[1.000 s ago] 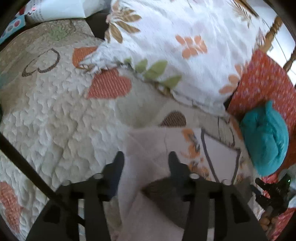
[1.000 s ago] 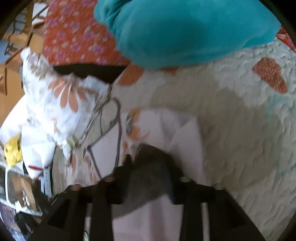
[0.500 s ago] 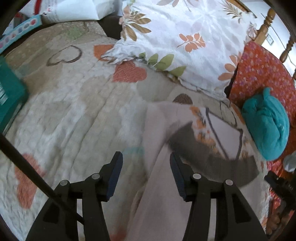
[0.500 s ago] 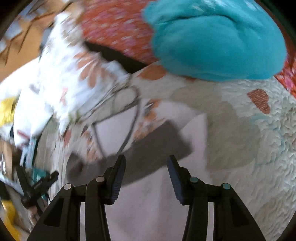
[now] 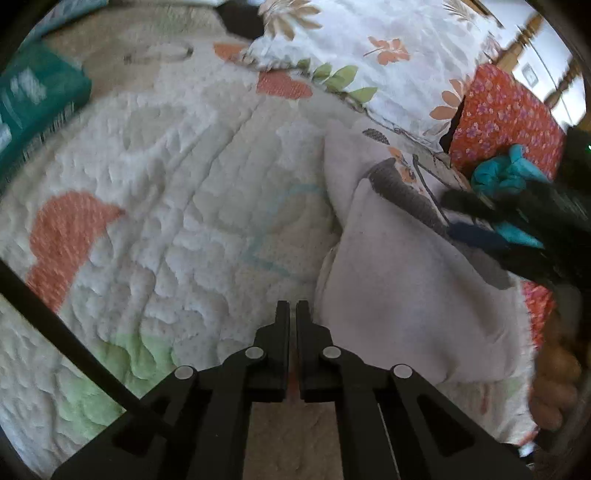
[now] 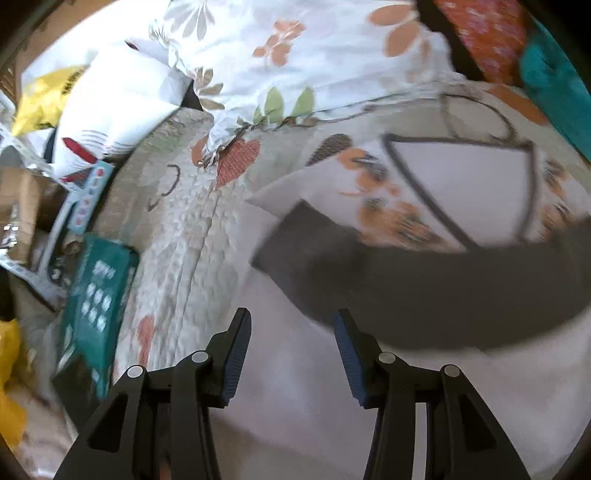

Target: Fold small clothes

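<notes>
Though its label blurs unreadably, teal box [image 6: 98, 291], quilt [image 5: 166, 206], pale garment [image 5: 413, 295]

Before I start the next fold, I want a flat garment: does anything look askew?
Yes. The white garment lies bunched and slanted on the quilt, its dark band running diagonally, one edge ridged up instead of flat.

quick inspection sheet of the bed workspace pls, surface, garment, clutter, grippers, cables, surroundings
surface: quilted bedspread with heart patches
job's things: pale garment with dark band, lying partly folded on the quilt
clutter: teal box, teal bundle, yellow bag
grippers: left gripper shut, empty, jaws just closed beside the garment; right gripper open over the garment
cables: nothing seen
surroundings: floral pillow, red flowered cushion, wooden bedpost
</notes>
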{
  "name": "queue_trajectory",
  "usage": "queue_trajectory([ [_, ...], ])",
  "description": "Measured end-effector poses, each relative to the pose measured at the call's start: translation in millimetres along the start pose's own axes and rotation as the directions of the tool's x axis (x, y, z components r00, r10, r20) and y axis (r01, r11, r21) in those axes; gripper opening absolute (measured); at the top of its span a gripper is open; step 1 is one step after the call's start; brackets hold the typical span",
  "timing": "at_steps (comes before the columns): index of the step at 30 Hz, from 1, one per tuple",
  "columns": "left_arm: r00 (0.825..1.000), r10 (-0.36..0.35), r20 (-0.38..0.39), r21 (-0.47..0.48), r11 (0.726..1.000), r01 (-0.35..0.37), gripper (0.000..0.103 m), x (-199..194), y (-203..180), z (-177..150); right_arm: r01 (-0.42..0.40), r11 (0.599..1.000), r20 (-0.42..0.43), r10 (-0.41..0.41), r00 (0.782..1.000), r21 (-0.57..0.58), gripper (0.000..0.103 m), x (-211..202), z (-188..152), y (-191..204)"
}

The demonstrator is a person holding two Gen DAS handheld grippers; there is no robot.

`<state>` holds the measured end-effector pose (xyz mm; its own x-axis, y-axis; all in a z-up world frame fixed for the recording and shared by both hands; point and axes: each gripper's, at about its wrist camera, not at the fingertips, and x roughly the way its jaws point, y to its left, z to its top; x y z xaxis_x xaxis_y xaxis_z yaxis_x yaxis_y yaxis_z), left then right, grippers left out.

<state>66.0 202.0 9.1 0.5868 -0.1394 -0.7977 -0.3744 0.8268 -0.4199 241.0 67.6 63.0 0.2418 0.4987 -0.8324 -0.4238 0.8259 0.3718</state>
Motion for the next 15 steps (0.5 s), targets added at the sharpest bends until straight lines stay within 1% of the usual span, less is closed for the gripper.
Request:
queue_trajectory([
  [2,0.999,-0.044,-0.022,-0.044,0.998,0.043,0.003,3.6,9.9,3.1,0.021,1.000,-0.013,-0.021,1.000,0.017,0.051,18.5,11.6,9.8],
  [4,0.998,-0.065,-0.026,-0.053,0.997,0.063,0.003,2.2,13.2,5.6,0.091,0.995,-0.025,-0.091,0.996,0.026,0.051,39.3,24.3,16.6],
  [5,0.997,-0.073,-0.031,-0.057,0.996,0.071,0.003,1.8,14.4,6.9,0.156,0.987,-0.039,-0.155,0.987,0.023,0.051,50.2,28.5,18.3],
  [6,0.996,-0.080,-0.036,-0.063,0.995,0.078,0.003,1.7,15.8,8.0,0.200,0.980,-0.062,-0.199,0.978,0.019,0.049,58.5,31.7,18.2],
  [7,0.996,-0.085,-0.041,-0.067,0.994,0.082,0.003,1.7,17.2,9.1,0.226,0.974,-0.077,-0.225,0.971,0.008,0.023,64.5,33.5,18.5],
  [8,0.995,-0.091,-0.047,-0.075,0.993,0.088,0.003,2.3,18.8,10.4,0.269,0.963,-0.079,-0.270,0.960,-0.021,0.008,69.1,34.9,21.3],
  [10,0.994,-0.100,-0.053,-0.084,0.992,0.095,0.003,1.9,21.5,12.7,0.286,0.957,-0.037,-0.287,0.957,-0.048,0.008,66.3,37.6,30.6],
  [12,0.992,-0.108,-0.061,-0.094,0.990,0.102,0.003,2.8,22.0,13.5,0.271,0.960,-0.002,-0.272,0.962,-0.071,0.007,64.0,41.8,43.1],
  [14,0.991,-0.119,-0.068,-0.104,0.988,0.111,0.003,3.2,23.1,14.7,0.247,0.966,-0.003,-0.248,0.969,-0.082,0.007,68.8,45.8,51.7],
  [15,0.990,-0.122,-0.070,-0.107,0.988,0.114,0.003,3.1,23.5,14.8,0.241,0.966,-0.007,-0.243,0.970,-0.092,0.005,74.2,47.9,56.4],
])
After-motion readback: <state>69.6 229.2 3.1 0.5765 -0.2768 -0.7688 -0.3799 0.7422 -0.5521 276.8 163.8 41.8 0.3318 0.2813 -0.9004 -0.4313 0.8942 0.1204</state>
